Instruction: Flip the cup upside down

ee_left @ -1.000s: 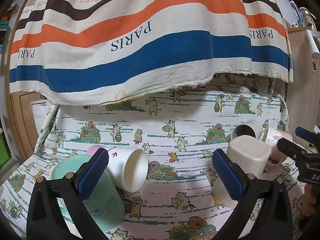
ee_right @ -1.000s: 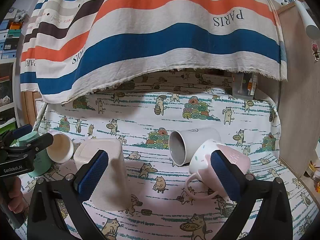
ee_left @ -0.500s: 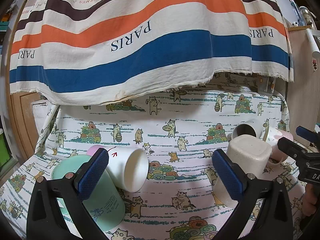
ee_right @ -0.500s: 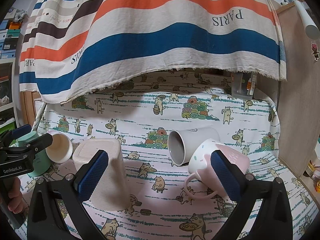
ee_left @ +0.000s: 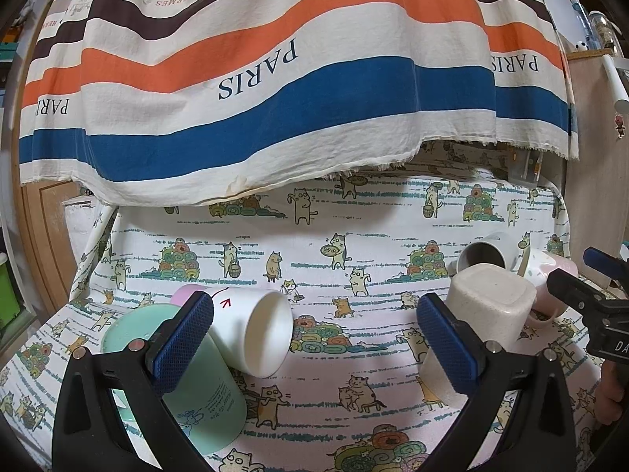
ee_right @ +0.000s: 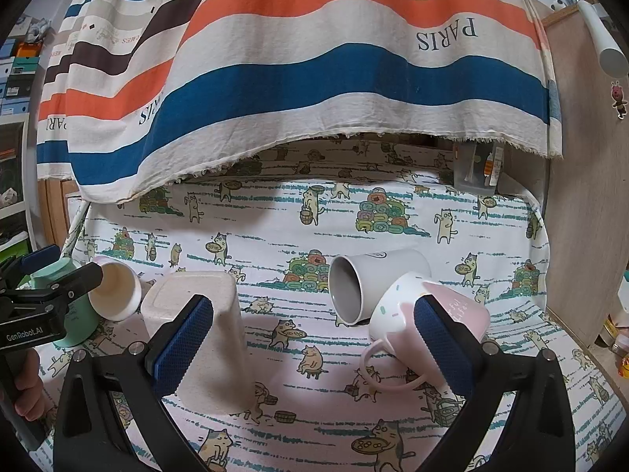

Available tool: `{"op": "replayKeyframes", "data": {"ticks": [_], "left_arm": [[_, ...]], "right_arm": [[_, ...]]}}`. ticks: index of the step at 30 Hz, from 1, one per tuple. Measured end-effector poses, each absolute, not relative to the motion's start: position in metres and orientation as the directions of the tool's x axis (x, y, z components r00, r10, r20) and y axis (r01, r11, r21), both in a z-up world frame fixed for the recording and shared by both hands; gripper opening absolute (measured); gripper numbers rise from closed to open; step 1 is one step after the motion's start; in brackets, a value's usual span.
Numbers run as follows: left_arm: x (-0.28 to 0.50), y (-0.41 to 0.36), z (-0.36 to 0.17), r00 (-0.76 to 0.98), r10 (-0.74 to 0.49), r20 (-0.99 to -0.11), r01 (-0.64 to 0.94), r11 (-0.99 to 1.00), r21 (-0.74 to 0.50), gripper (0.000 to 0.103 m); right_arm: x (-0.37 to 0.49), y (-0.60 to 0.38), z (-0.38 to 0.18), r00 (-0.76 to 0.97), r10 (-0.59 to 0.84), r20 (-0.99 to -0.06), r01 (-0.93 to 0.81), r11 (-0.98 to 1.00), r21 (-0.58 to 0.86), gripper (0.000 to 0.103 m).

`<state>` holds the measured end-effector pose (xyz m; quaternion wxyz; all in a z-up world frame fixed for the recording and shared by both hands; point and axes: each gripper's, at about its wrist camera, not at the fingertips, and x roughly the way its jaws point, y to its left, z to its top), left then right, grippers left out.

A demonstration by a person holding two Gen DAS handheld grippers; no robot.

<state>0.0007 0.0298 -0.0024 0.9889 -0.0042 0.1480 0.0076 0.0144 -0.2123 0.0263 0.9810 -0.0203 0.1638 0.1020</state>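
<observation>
Several cups sit on the cat-print cloth. A beige square cup [ee_left: 483, 314] [ee_right: 204, 322] stands upside down. A mint cup [ee_left: 188, 373] [ee_right: 74, 314] stands upside down, and a white cup [ee_left: 255, 330] [ee_right: 116, 293] lies on its side against it. A grey mug [ee_right: 365, 283] [ee_left: 485, 251] lies on its side, and a pink-and-white mug [ee_right: 424, 318] [ee_left: 546, 275] leans tilted against it. My left gripper [ee_left: 314, 342] is open and empty between the mint and beige cups. My right gripper [ee_right: 314, 346] is open and empty between the beige cup and the pink mug.
A striped "PARIS" cloth [ee_left: 275, 78] hangs over the back of the surface. A wooden panel [ee_right: 582, 196] bounds the right side. A clear box [ee_right: 475, 169] sits at the back right. The left gripper's body [ee_right: 35, 310] shows at the right view's left edge.
Both views have shifted only slightly. No cup has moved, and both grippers stay open.
</observation>
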Motion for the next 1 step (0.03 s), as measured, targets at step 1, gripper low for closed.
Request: {"op": "replayKeyframes", "data": {"ticks": [1], "left_arm": [[0.0002,0.0306,-0.0027,0.956,0.014,-0.293,-0.016,1.0,-0.006,0.103]], "right_arm": [[0.0142,-0.2127,0.0262,0.926,0.193,-0.325,-0.207,0.978,-0.006,0.103]]}}
